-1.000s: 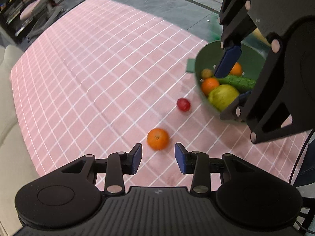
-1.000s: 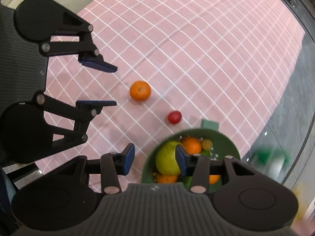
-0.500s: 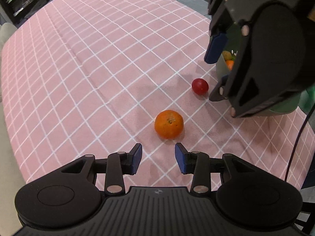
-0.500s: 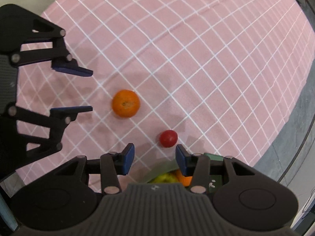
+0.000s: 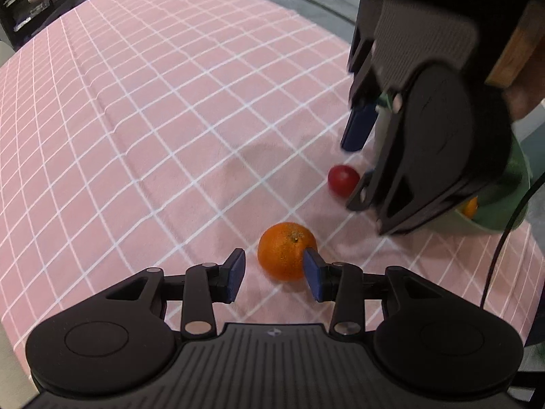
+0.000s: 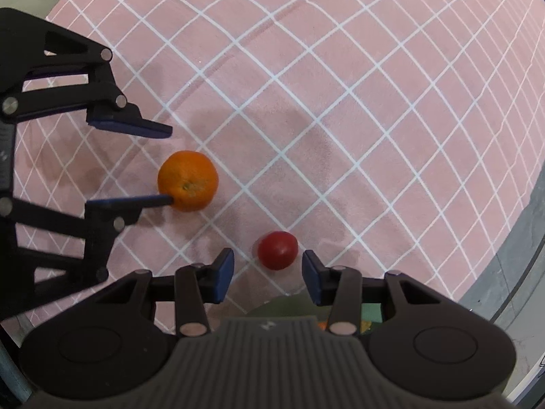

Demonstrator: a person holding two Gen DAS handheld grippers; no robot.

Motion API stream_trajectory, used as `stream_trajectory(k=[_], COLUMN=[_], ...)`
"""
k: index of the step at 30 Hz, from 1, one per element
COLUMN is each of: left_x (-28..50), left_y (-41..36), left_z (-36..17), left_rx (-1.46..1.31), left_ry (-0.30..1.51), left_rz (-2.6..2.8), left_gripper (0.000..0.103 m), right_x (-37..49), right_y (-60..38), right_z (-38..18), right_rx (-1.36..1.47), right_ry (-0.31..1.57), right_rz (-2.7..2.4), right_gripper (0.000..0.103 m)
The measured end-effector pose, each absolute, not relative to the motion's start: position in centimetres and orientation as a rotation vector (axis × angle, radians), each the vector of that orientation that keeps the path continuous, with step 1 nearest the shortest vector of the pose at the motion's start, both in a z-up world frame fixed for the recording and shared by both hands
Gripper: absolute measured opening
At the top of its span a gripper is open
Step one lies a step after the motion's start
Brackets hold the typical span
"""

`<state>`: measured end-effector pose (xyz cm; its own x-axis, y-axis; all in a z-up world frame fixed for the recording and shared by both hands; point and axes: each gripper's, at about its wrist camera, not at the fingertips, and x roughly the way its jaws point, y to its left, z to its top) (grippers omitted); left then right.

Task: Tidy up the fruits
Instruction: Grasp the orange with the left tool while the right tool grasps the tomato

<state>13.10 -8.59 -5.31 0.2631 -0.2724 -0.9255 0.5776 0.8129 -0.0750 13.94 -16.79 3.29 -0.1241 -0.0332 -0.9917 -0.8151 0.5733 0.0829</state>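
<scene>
A pink tablecloth (image 5: 163, 109) with a white grid covers the table; grey floor (image 6: 521, 238) lies beyond its edge.

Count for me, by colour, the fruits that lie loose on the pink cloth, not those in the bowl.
Orange: 1, the orange just ahead of the left gripper
Red: 1, the small red fruit just ahead of the right gripper
Total: 2
</scene>
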Motion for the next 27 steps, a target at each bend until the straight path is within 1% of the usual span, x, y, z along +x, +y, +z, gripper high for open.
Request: stream_trajectory(k=[3, 5, 9, 11, 12, 13, 17, 18, 27], left_x=[13.2, 13.2, 13.1, 13.2, 13.2, 13.1, 13.0, 13.0, 12.7], left_y=[-8.7, -8.9, -9.3, -9.7, -9.9, -10.0, -10.3, -10.3, -10.1], left_z=[-5.5, -5.6, -5.9, -6.2, -6.3, -6.3, -6.3, -6.3, -5.9], left_rx=[0.286, 0.274, 0.25, 0.251, 0.251, 0.251, 0.254, 0.251, 0.295], left_ry=[1.167, 1.16, 1.158, 1.16, 1.159, 1.161, 1.167, 1.169, 1.197], left_rz=[-0.597, -0.607, -0.634, -0.647, -0.653, -0.659, -0.669, -0.671, -0.635], left_gripper=[0.056, 0.057, 0.057, 0.056, 0.054, 0.053, 0.05, 0.047, 0.046], right_x=[14.1, 14.1, 14.2, 14.3, 14.4, 14.7, 15.0, 15.0, 15.0], right_y=[-16.9, -17.0, -17.1, -17.2, -17.2, -17.6, -18.1, -18.1, -17.9], right_z=[2.6, 1.9, 1.2, 1.0, 1.0, 1.0, 1.4, 1.5, 2.9], right_rx=[-0.728, -0.726, -0.734, -0.731, -0.729, -0.726, -0.716, -0.717, -0.7], right_ry=[1.576, 1.586, 1.585, 1.583, 1.581, 1.579, 1.577, 1.576, 1.564], right_rz=[0.787, 0.787, 0.773, 0.772, 0.768, 0.767, 0.777, 0.776, 0.776], right_gripper=[0.041, 0.036, 0.034, 0.029, 0.025, 0.023, 0.023, 0.023, 0.023])
